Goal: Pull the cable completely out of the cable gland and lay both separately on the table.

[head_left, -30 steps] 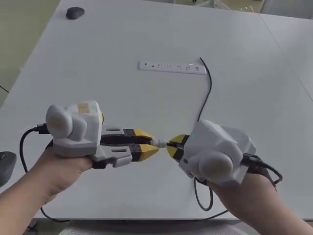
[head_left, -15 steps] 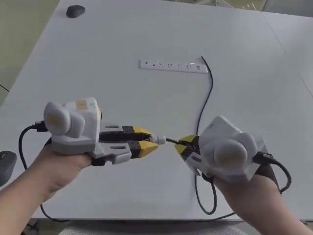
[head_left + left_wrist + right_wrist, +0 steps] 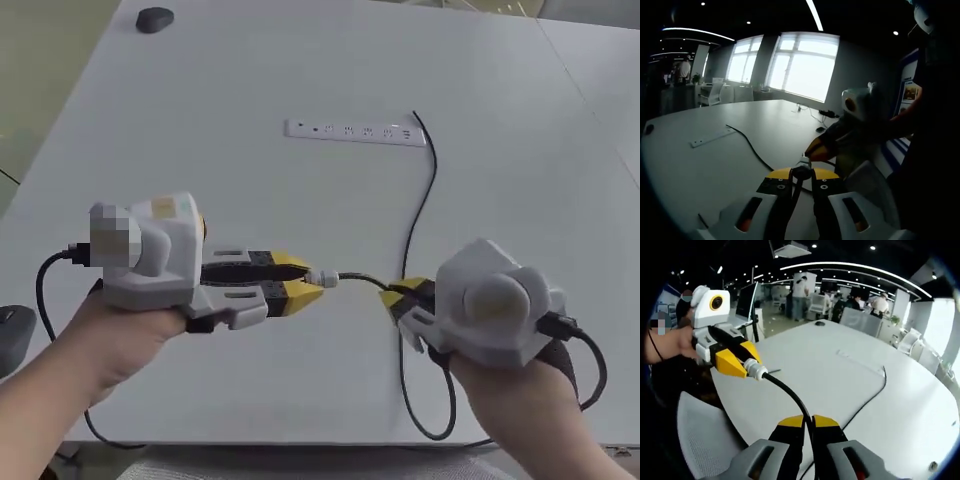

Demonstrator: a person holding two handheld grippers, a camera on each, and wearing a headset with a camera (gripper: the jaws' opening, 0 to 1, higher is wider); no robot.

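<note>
A small white cable gland (image 3: pixel 324 277) sticks out of the yellow tips of my left gripper (image 3: pixel 312 281), which is shut on it just above the table's near edge. A short black cable (image 3: pixel 362 279) runs out of the gland to my right gripper (image 3: pixel 395 296), shut on the cable. In the right gripper view the cable (image 3: pixel 790 395) rises from my closed jaws to the gland (image 3: pixel 758 371) held by the left gripper (image 3: pixel 747 367). In the left gripper view the gland (image 3: pixel 803 162) sits just past my shut tips (image 3: pixel 801 175), with the right gripper (image 3: pixel 815 149) beyond.
A white power strip (image 3: pixel 355 134) lies mid-table, its black cord (image 3: pixel 424 206) running toward the near edge by my right hand. A dark mouse (image 3: pixel 154 20) sits at the far left corner of the white table (image 3: pixel 230 180). A grey object (image 3: pixel 12 338) shows at the left edge.
My right gripper has moved right, away from the left one, and a longer stretch of black cable now shows between gland and right tips. The left gripper has stayed put.
</note>
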